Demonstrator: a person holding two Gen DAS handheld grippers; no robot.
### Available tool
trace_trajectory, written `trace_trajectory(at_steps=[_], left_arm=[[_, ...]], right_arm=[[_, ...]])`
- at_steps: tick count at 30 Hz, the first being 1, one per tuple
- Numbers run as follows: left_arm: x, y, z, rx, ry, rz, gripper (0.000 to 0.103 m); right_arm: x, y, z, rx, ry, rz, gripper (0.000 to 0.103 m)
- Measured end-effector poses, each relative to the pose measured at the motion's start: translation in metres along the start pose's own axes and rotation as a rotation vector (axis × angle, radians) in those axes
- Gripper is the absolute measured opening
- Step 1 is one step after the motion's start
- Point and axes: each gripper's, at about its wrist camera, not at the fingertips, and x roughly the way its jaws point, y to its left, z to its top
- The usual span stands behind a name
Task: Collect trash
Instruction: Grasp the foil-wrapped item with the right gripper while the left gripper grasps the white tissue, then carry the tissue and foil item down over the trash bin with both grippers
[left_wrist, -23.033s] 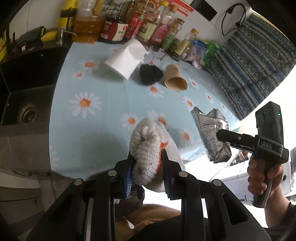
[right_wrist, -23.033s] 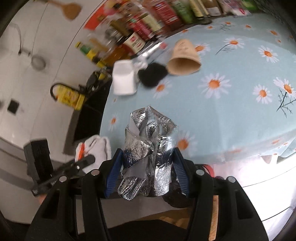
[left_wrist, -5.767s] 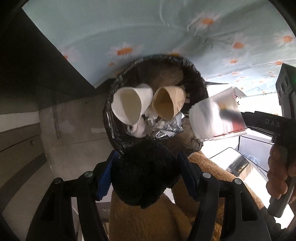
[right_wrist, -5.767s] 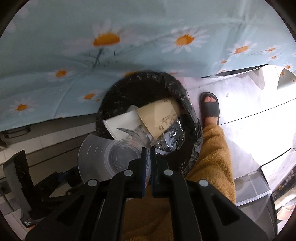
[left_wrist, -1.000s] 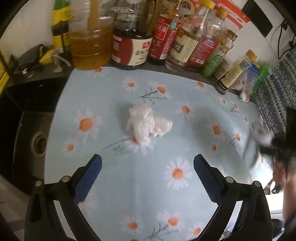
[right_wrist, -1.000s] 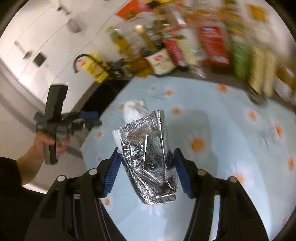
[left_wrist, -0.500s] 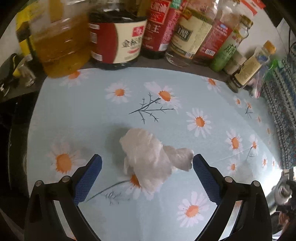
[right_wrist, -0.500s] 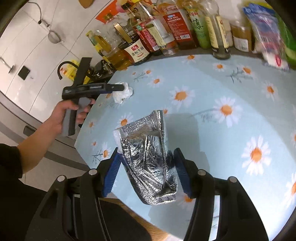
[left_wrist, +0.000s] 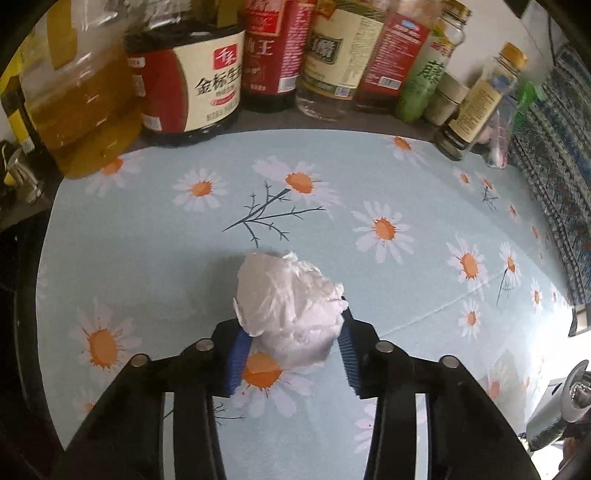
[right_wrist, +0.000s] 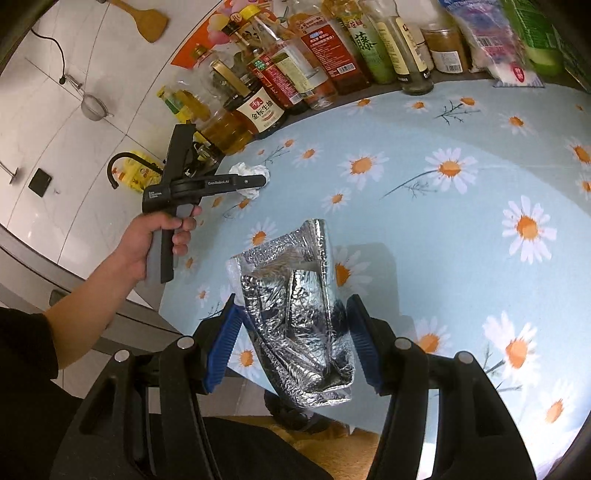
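A crumpled white tissue (left_wrist: 288, 295) lies on the daisy-print tablecloth (left_wrist: 388, 177). My left gripper (left_wrist: 291, 328) is down over it, jaws closing, and both blue pads touch the wad's sides. The right wrist view shows the same left gripper (right_wrist: 255, 181) from the side, held by a hand (right_wrist: 155, 236), with the tissue (right_wrist: 245, 170) bulging from its tip. My right gripper (right_wrist: 293, 325) is shut on a crinkled silver foil bag (right_wrist: 295, 295), held in the air over the table's near edge.
Sauce and oil bottles (left_wrist: 207, 74) line the back of the table, with a big oil jug (left_wrist: 74, 92) at the left. A dark sink (left_wrist: 14, 266) lies left of the cloth. A patterned blue fabric (left_wrist: 554, 147) borders the right.
The left gripper has dropped closer to the tissue and its jaws have swung in from wide open to its sides. The right gripper keeps hold of the foil bag and has shifted slightly.
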Motion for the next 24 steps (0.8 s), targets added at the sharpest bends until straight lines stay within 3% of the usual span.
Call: trace_trajectory(at_steps=[13,17,24], left_arm=[[-0.04,-0.008,-0.013,0.042,-0.095,-0.018,0.036],[-0.063,-0.013,-0.026,0.074,-0.136,-0.009,0.036],[-0.115,-0.011,-0.066,0.08,-0.157,-0.061,0.036]], right_arm=[[0.013,0.008,-0.013,0.071,-0.026,-0.02,0.058],[0.019,0.016,-0.015,0.068,-0.03,-0.022,0.058],[0.029,0.033,-0.016,0.073,-0.035,-0.012,0.058]])
